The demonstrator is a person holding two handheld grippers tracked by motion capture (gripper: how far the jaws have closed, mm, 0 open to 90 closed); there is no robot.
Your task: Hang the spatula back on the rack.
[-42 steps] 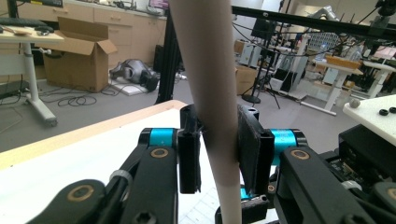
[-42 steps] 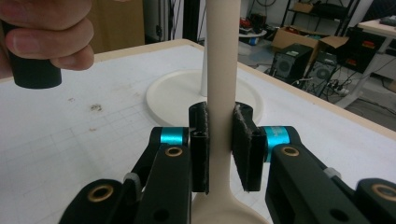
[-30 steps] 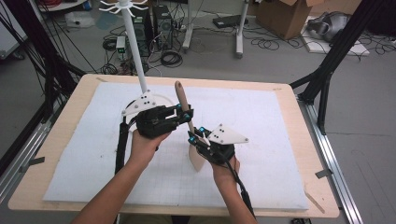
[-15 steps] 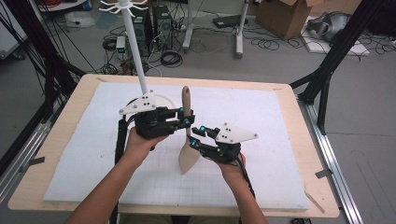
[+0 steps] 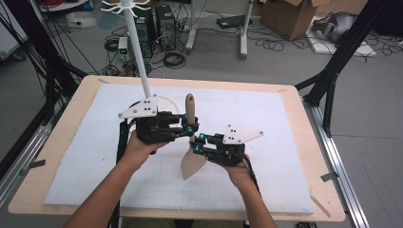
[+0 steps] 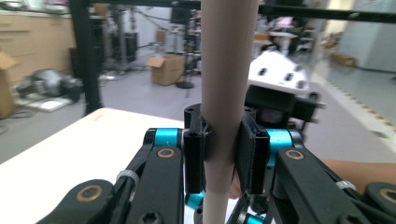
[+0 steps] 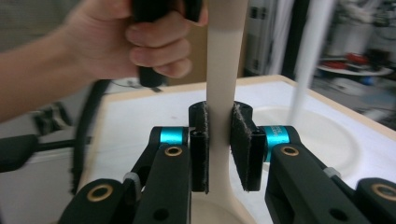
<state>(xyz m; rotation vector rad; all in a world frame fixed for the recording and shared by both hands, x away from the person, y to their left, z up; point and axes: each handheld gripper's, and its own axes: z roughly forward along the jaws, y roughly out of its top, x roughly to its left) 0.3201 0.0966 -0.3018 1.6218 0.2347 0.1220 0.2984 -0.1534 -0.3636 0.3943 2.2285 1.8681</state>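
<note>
**Both grippers clamped one upright spatula, left above right**

The pads [image 6: 247, 149] of the left gripper [image 5: 190, 127] were closed on the round handle of the wooden spatula [image 5: 192, 164], squeezing it from both sides at about mid-length. Just below, the right gripper [image 5: 196, 141] had its jaws astride the thin neck. They had just been closing, and in the right gripper view its pads [image 7: 243, 144] looked to be pressed against the wood on either side, so it too was gripping.

The spatula's long axis stood nearly upright, leaning slightly. The handle end rose above the left gripper and the flat blade hung below the right one, over the white mat [image 5: 285, 142] and apparently clear of it. Both pairs of jaws crossed that axis at right angles from opposite sides, left hand from the left and right hand from the right. The two grippers sat one above the other, almost touching.

Beyond the left gripper stood the white hook stand [image 5: 138, 52], its pole rising from the mat. It lay nearer the left hand than the right. Any carry toward it would likely turn on keeping the handle end uppermost, and on one gripper letting go first.
</note>
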